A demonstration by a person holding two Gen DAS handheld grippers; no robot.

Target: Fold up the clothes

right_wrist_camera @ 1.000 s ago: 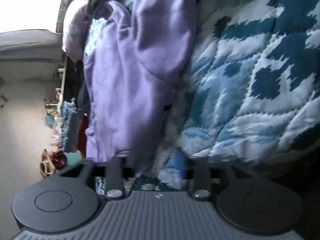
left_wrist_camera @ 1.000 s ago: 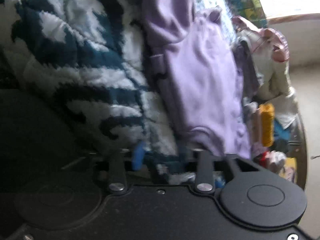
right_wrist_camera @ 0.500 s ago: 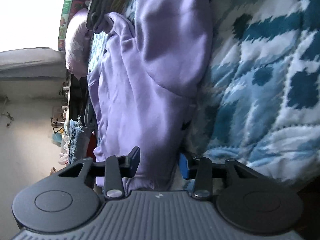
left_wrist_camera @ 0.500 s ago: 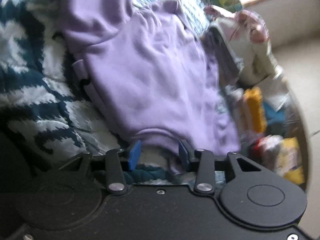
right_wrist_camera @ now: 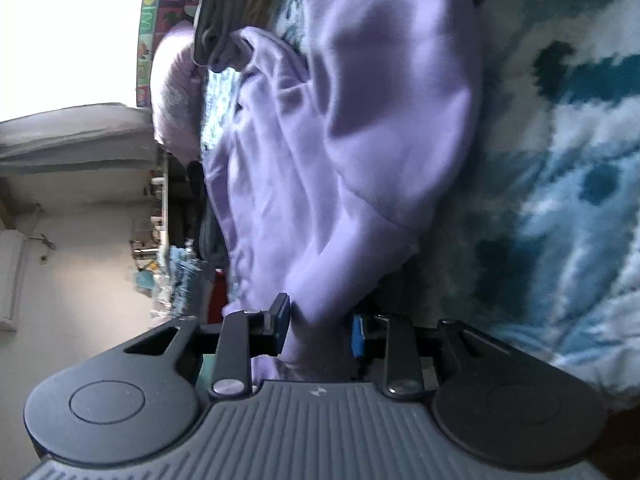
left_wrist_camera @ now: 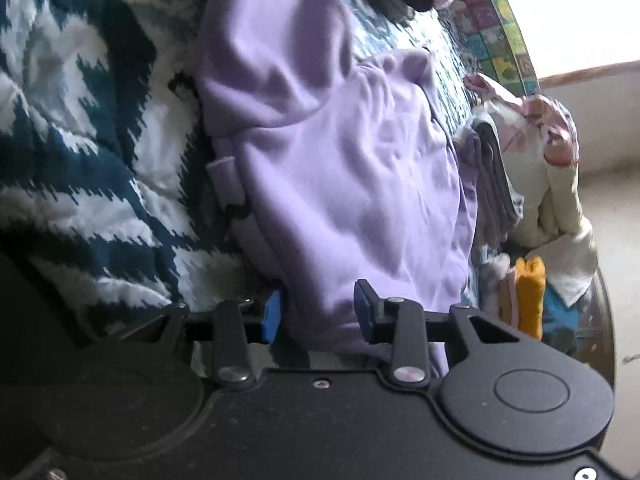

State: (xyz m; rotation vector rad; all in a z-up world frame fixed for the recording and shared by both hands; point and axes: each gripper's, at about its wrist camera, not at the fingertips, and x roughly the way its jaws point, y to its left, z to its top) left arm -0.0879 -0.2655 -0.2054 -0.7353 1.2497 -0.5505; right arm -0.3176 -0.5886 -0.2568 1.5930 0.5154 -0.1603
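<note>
A lilac sweatshirt [left_wrist_camera: 344,168] lies on a blue-and-white patterned quilt [left_wrist_camera: 80,152]; it also shows in the right wrist view [right_wrist_camera: 320,168]. My left gripper [left_wrist_camera: 316,312] has its blue pads on either side of the sweatshirt's hem, with the cloth between them. My right gripper [right_wrist_camera: 320,328] likewise straddles the garment's lower edge, cloth filling the gap between its pads. Both jaws stand partly apart around the fabric.
A pile of pale and pink clothes [left_wrist_camera: 540,168] lies to the right of the sweatshirt. A yellow item [left_wrist_camera: 530,296] and other clutter sit beyond it. A colourful alphabet mat [right_wrist_camera: 160,12] and a dark folded garment [right_wrist_camera: 224,8] lie at the far end.
Both grippers have moved from the quilt onto the sweatshirt's edge. The hem now sits between the pads of each gripper. The sweatshirt looks closer in both views.
</note>
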